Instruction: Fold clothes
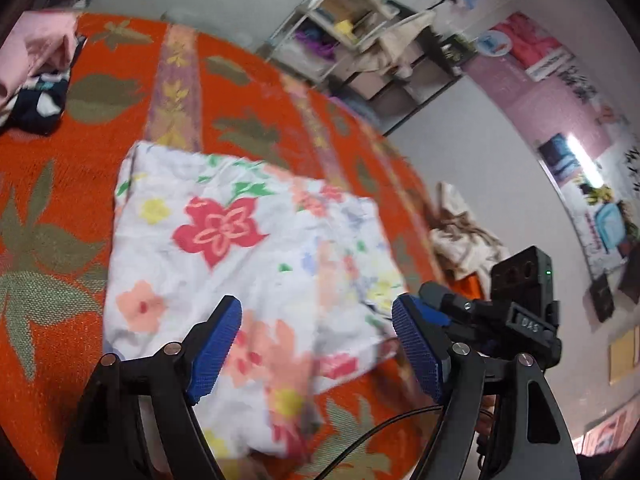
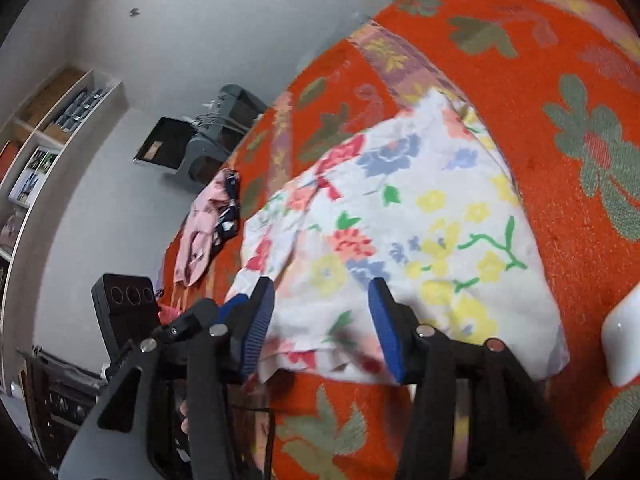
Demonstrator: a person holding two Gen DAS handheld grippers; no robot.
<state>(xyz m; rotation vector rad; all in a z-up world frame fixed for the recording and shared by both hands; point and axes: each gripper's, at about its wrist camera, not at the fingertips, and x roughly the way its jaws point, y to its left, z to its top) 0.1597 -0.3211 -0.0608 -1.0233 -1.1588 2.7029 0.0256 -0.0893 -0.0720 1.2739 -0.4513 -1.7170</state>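
A white floral garment [image 1: 248,280] lies folded in a rough rectangle on an orange bedspread [image 1: 80,168]. My left gripper [image 1: 316,344] is open, its blue pads spread above the garment's near edge, holding nothing. In the right wrist view the same garment [image 2: 400,232] lies flat, and my right gripper [image 2: 324,320] is open over its near edge, empty. The right gripper also shows in the left wrist view [image 1: 500,312], just past the garment's right corner. The left gripper shows at the left of the right wrist view [image 2: 168,332].
A pink and navy heap of clothes [image 1: 36,76] lies at the bed's far left corner, also in the right wrist view [image 2: 208,228]. A shelf unit [image 1: 360,40] stands by the wall. Beige cloth [image 1: 460,236] lies on the floor. A white object [image 2: 624,340] sits on the bed at right.
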